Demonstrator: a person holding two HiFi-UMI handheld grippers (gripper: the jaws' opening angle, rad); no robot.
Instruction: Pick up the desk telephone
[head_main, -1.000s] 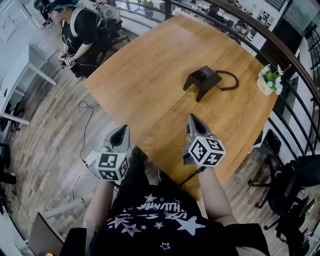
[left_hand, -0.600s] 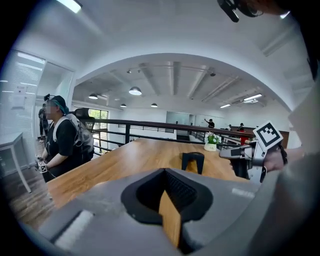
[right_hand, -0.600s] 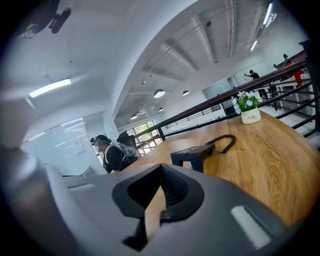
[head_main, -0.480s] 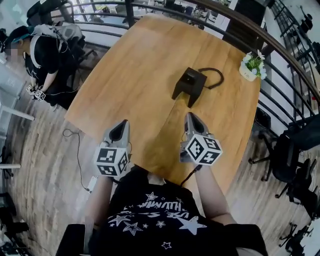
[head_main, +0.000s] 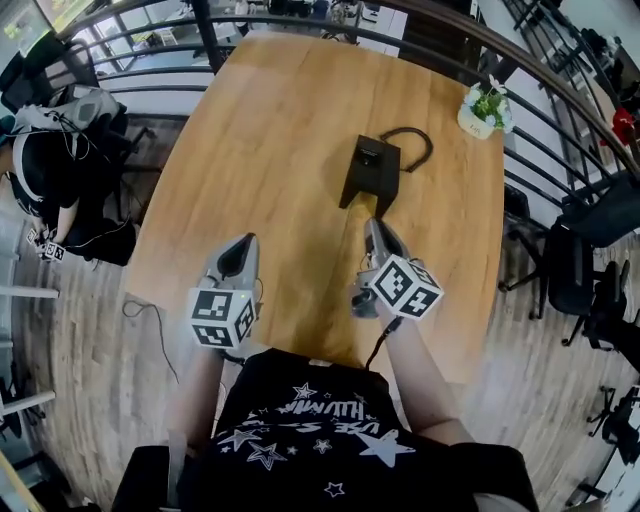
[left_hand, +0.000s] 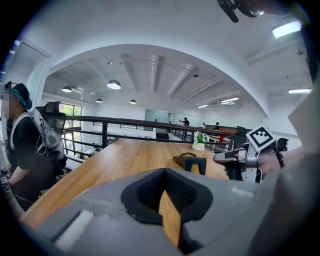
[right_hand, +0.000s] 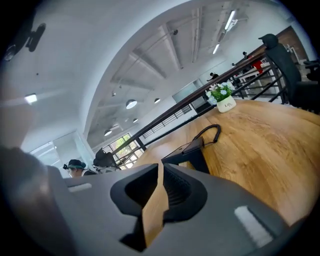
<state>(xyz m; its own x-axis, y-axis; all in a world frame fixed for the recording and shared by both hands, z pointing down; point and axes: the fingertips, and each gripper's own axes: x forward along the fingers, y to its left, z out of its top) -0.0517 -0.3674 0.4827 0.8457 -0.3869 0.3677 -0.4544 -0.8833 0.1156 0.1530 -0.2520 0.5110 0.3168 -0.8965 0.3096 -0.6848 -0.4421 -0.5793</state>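
Note:
The black desk telephone (head_main: 370, 175) stands on the wooden table (head_main: 270, 130), its cord looping behind it. It also shows in the left gripper view (left_hand: 192, 161) and the right gripper view (right_hand: 187, 150). My right gripper (head_main: 375, 232) hovers just short of the phone's near end and points at it. Its jaws are opening to a narrow slit with nothing between them (right_hand: 160, 167). My left gripper (head_main: 237, 255) hangs over the table's near left part, well to the left of the phone, shut and empty (left_hand: 164, 172).
A small white pot with a green plant (head_main: 483, 110) sits at the table's far right corner. A dark railing (head_main: 560, 120) runs close behind and right of the table. A seated person (head_main: 50, 170) is at the left, office chairs (head_main: 575, 260) at the right.
Both grippers have come forward over the table; the left one crossed from beside the edge onto it. The right gripper now sits closer to the phone.

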